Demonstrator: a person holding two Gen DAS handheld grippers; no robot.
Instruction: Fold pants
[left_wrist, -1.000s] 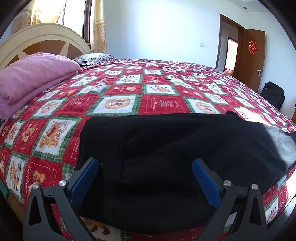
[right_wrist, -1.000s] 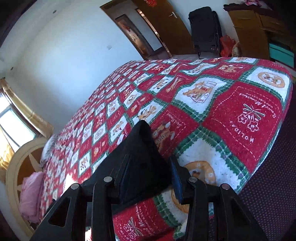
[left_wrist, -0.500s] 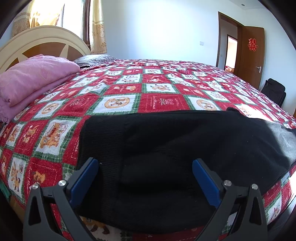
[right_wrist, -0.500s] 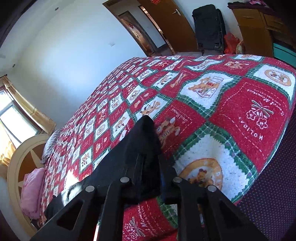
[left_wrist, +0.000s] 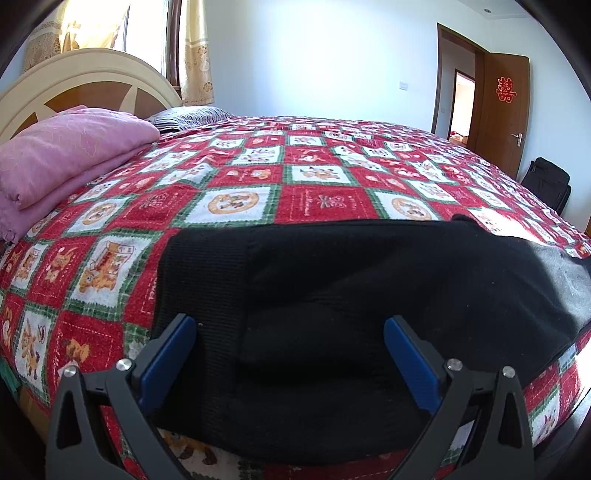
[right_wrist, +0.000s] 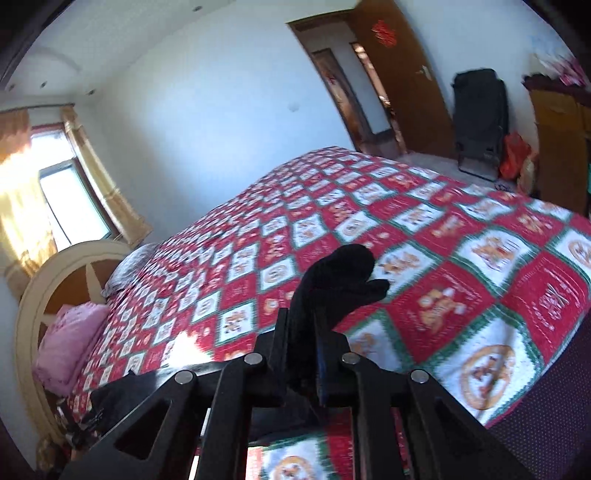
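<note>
- Left wrist view: one pair of black pants (left_wrist: 332, 288) lies spread flat across the near edge of the bed — a matte knit with fine ribbing, and a darker folded layer towards the front.
- The bedspread (left_wrist: 236, 206) under it is a patchwork of red and white squares with green borders, soft and slightly fuzzy.
- One folded pink blanket (left_wrist: 62, 158) sits by the curved cream-and-wood headboard (left_wrist: 88, 85), with one striped grey pillow (left_wrist: 184, 116) behind it.
- The left gripper (left_wrist: 290, 332) hovers over the pants with its two blue-padded fingers (left_wrist: 170, 350) spread wide; nothing is between the pads.
- Right wrist view: the right gripper (right_wrist: 303, 332) has just been closing and is clamped on a bunched end of the same pants (right_wrist: 332, 280), which rises above the jaws in a rounded dark lump — the picture is motion-blurred.
- One brown door (right_wrist: 399, 74) stands open, and one black suitcase (right_wrist: 480, 114) stands beside it.
</note>
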